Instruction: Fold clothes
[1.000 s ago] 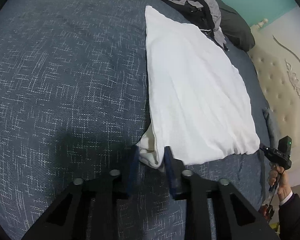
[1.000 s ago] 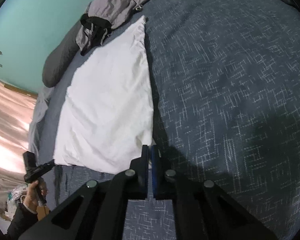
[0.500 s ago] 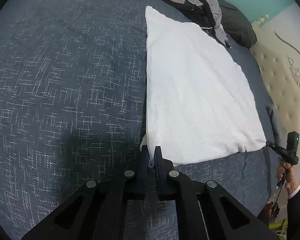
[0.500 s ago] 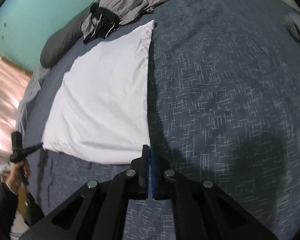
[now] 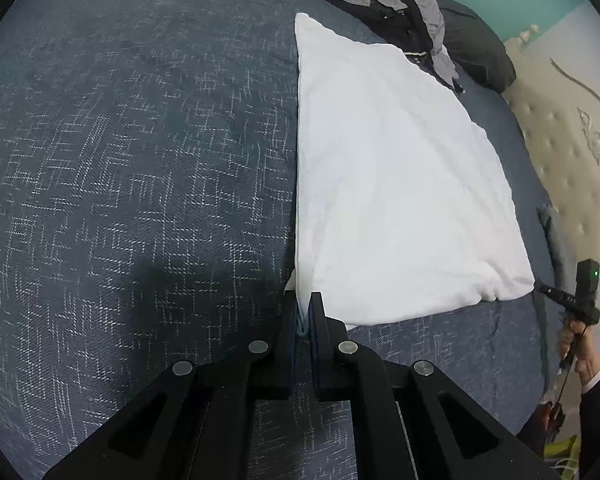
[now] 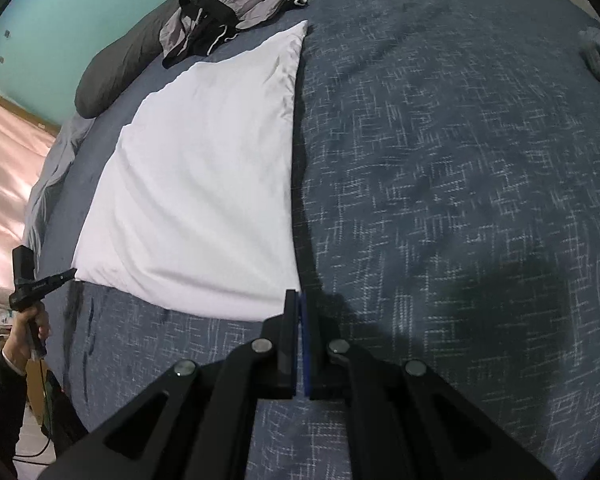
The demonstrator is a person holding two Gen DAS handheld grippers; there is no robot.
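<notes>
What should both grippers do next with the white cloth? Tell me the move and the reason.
Probably lift both near corners together and carry them toward the far edge. The left gripper and the right gripper each pinch a near corner of the white cloth, which lies flat on the bed.

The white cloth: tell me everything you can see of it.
The white cloth is a plain, soft-looking fabric with faint creases, folded into a rough rectangle and lying flat on the blue bedspread. Its long straight edge runs away from the camera. The left gripper is shut on one near corner and the right gripper on the other. Its far end reaches a grey and black garment; touching cannot be told.
</notes>
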